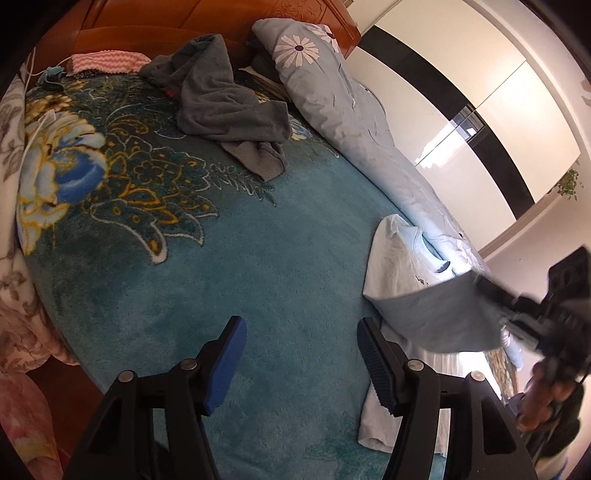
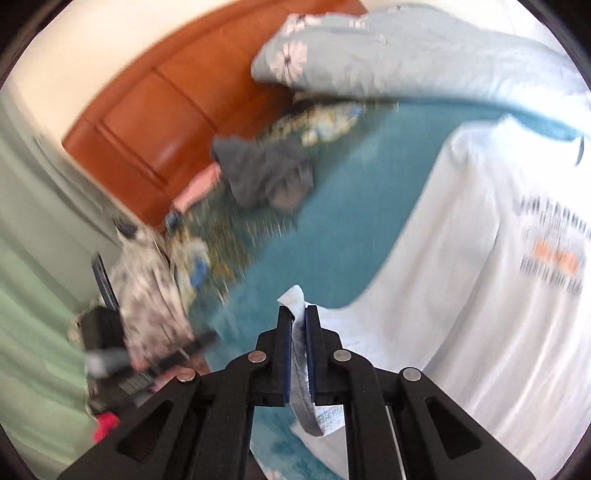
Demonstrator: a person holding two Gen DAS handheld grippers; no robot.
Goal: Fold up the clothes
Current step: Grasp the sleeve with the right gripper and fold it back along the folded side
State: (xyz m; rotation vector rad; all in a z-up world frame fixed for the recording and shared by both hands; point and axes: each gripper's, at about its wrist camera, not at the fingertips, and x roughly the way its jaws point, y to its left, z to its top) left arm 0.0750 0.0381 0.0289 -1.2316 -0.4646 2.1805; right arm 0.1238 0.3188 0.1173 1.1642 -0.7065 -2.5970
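Teal floral plush blanket, pale blue daisy-print duvet, orange wooden headboard, glossy white wardrobe doors.

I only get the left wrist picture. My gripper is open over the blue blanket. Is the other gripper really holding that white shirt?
Observer: Yes. In the right wrist view the right gripper is shut on a bunched edge of the white shirt.
Operator: Does the shirt have a picture on it?
Observer: It has dark lettering with an orange patch, too blurred to read.
Operator: Is the whole shirt up in the air?
Observer: No. Most of it lies spread on the blue blanket; only the pinched edge is raised.
Operator: What else is over there?
Observer: A green curtain hangs on the far side of the bed.
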